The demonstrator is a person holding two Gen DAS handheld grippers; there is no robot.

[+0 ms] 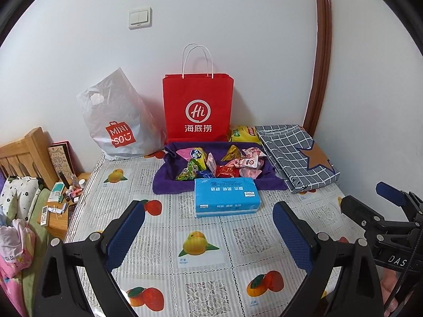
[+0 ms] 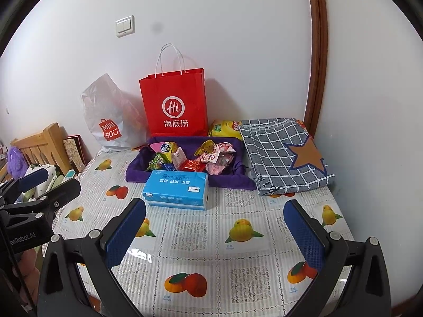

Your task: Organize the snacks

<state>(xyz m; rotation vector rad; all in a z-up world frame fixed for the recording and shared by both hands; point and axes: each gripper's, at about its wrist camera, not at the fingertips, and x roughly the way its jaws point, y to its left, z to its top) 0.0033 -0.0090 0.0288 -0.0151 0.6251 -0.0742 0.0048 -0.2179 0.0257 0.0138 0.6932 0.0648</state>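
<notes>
The left claw (image 1: pixel 208 227) hangs low over the near half of the bench (image 1: pixel 201 266), its blue fingers (image 1: pixel 127 235) spread wide and holding nothing. The right claw (image 2: pixel 214 227) hangs level with it on the right, also spread wide and empty. Each shows at the edge of the other's view, side by side and apart.

The snacks (image 1: pixel 219 163) lie heaped in a purple tray (image 1: pixel 164 182) at the far middle of the bench: green, yellow, pink and red wrappers, jumbled and touching. A blue tissue pack (image 1: pixel 226 196) lies flat against the tray's near edge, between both claws and the snacks. Behind the tray a red bag (image 1: pixel 198 108) stands upright against the wall. A white bag (image 1: pixel 116 121) leans to its left. A yellow packet (image 1: pixel 242 133) lies just right of the red bag, behind the tray. A folded checked cloth (image 1: pixel 296 155) with a brown star lies just right of the tray, reaching the right wall.

The near half of the bench, covered in a fruit-print sheet, lies open below both claws. The bench's left edge drops to a lower stand (image 1: pixel 63 206) crowded with small bottles, beside a wooden headboard (image 1: pixel 23 155). On the right the bench runs close to the wall and a brown door frame (image 1: pixel 320 60).
</notes>
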